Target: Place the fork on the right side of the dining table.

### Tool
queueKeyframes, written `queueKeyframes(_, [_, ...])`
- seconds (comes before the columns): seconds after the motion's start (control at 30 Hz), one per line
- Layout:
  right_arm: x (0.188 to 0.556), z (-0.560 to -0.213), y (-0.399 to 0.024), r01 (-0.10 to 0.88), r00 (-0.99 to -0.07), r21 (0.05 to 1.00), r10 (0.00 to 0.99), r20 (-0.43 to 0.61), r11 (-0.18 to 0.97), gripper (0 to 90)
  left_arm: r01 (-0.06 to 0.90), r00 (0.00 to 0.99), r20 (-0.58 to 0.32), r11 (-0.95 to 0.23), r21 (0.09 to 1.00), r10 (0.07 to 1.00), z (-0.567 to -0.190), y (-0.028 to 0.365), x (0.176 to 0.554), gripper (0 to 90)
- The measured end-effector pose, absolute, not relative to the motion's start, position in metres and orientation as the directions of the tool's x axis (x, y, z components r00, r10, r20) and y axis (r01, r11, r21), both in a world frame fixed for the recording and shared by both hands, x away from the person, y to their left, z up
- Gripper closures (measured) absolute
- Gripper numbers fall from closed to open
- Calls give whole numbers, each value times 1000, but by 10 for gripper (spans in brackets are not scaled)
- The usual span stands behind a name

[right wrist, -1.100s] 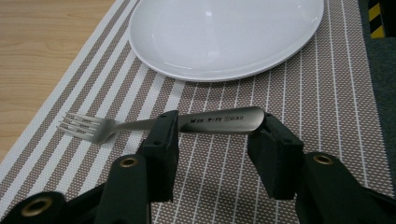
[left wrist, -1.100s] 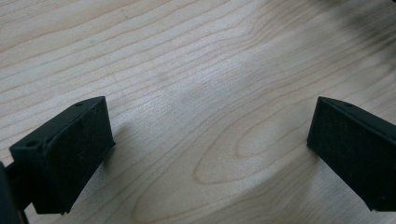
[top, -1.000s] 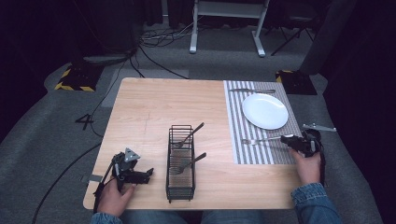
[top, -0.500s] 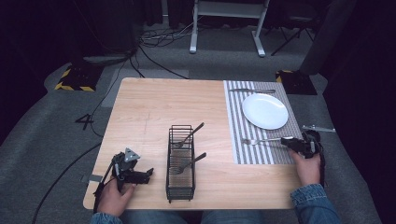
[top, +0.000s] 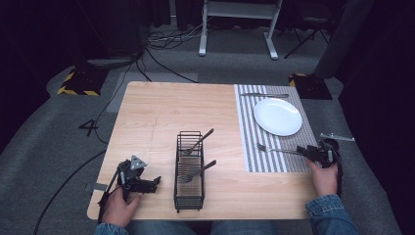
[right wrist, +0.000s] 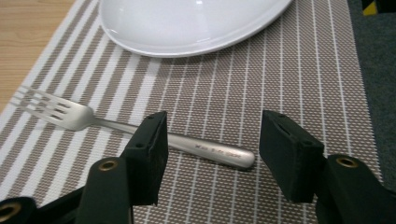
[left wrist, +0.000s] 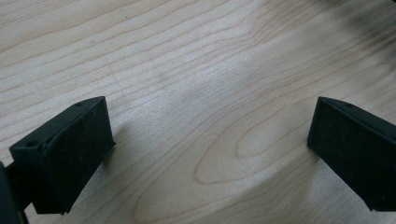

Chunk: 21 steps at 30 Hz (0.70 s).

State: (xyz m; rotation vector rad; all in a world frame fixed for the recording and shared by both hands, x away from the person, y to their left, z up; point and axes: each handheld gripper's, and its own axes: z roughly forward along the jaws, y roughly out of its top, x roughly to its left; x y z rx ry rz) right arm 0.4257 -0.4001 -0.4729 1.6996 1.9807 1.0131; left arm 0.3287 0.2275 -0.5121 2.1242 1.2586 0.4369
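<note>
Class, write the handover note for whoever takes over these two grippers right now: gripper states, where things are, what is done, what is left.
Left gripper: open, over bare table beside the wire basket.
Right gripper: open, jaws either side of the fork handle; the fork lies on the striped mat.
Plate on the mat, knife beyond it.
Done: plate, knife and fork laid.
Left, probably: two utensils in the basket.

Left of the wire caddy [top: 189, 169], bare table [top: 151, 117] is left open for passage. Right of the caddy, the striped mat [top: 249, 142] is occupied by plate [top: 277, 116] and fork [right wrist: 135, 133].
</note>
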Motion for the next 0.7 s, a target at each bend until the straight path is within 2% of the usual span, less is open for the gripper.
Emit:
queueKeyframes(0.13, [422, -470, -396, 702, -249, 711, 950, 189, 43, 417, 665, 490, -32, -350, 660, 871, -512, 227, 329, 3])
queueKeyframes(0.33, [419, -467, -384, 731, -281, 678, 938, 203, 73, 412, 665, 490, -31, -350, 660, 871, -512, 227, 329, 3])
queueKeyframes(0.57, [429, -479, -379, 788, -264, 610, 940, 214, 82, 414, 664, 490, -31, -350, 660, 871, -512, 228, 329, 3])
queueKeyframes(0.7, [435, -483, -380, 789, -252, 611, 943, 217, 70, 414, 664, 490, -31, -350, 660, 871, -512, 228, 329, 2])
